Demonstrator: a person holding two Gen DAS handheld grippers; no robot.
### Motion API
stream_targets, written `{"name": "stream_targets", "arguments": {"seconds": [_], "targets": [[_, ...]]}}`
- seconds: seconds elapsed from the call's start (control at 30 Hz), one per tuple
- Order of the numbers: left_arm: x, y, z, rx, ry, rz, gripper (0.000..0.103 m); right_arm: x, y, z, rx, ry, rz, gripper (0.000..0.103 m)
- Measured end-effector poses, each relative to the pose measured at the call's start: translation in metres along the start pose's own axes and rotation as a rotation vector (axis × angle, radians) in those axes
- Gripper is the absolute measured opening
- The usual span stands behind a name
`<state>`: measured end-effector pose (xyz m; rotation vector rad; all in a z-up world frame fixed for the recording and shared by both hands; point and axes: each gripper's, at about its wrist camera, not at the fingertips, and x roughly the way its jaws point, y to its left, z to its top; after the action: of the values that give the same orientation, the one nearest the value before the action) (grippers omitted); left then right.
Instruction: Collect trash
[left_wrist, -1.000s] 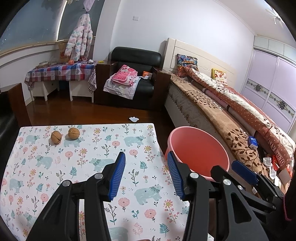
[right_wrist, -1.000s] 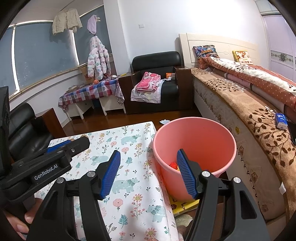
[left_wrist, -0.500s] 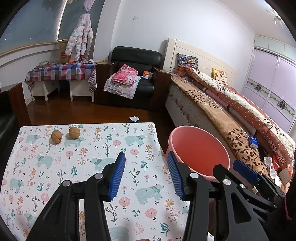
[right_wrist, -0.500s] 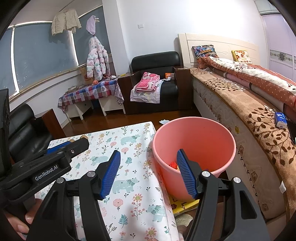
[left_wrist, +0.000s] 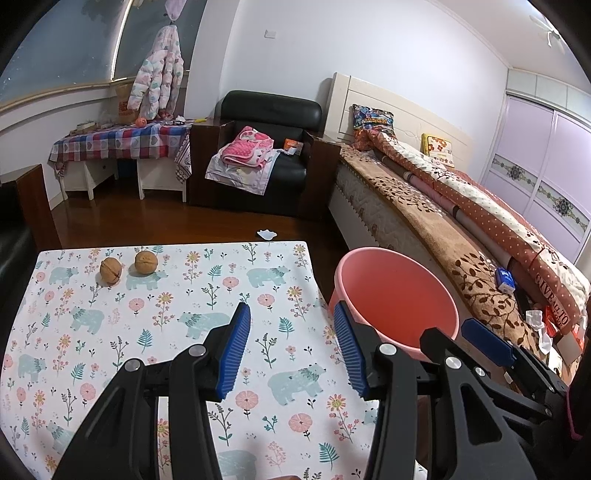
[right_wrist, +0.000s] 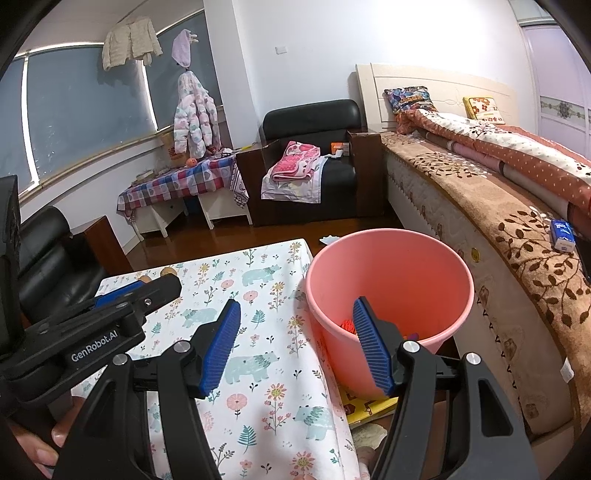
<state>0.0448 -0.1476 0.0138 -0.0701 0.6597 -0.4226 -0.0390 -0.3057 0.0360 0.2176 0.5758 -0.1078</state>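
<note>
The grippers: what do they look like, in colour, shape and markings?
Both the left gripper and the right gripper have black angular frames with silver screws. Their fingers carry blue ribbed pads. White lettering "GenRobot.AI" is printed on the left gripper's body, seen from the right wrist. No cables show.

We hold our left gripper (left_wrist: 291, 347) and right gripper (right_wrist: 295, 343) side by side, level, both jaws spread wide, empty.

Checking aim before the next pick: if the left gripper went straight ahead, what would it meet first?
Probably the tablecloth. The open left gripper points over its bare middle toward the right edge; the walnuts lie off to the left and the bucket to the right. Depth is unclear.
</note>
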Motion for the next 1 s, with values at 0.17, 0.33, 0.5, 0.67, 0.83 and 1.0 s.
{"name": "stream_targets", "arguments": {"seconds": [0.17,0.33,0.5,0.67,0.83,1.0], "targets": [[0.0001,-0.0006,0.0000,0.001,0.000,0.001,0.047,0.0004,-0.0005,-0.0005,-0.004,0.001,0.001,0.064],[0.0001,-0.0002,0.0002,-0.002,0.000,0.001,0.047,0.0002,-0.0004,-0.0004,-0.005,0.001,0.000,0.064],[0.0003,-0.0004,0.0002,0.000,0.002,0.001,0.047,0.0006,-0.0010,-0.0012,-0.005,0.004,0.003,0.064],[0.0012,-0.0006,-0.0018,0.000,0.003,0.001,0.047,0.0021,-0.0027,-0.0024,-0.005,0.011,0.007,0.064],[0.0014,-0.0006,-0.0015,0.001,0.004,0.001,0.047,0.0036,-0.0029,-0.0015,-0.006,0.015,0.005,0.064],[0.0021,-0.0009,-0.0042,0.002,0.007,0.001,0.047,0.0060,-0.0038,-0.0018,-0.004,0.019,0.002,0.064]]}}
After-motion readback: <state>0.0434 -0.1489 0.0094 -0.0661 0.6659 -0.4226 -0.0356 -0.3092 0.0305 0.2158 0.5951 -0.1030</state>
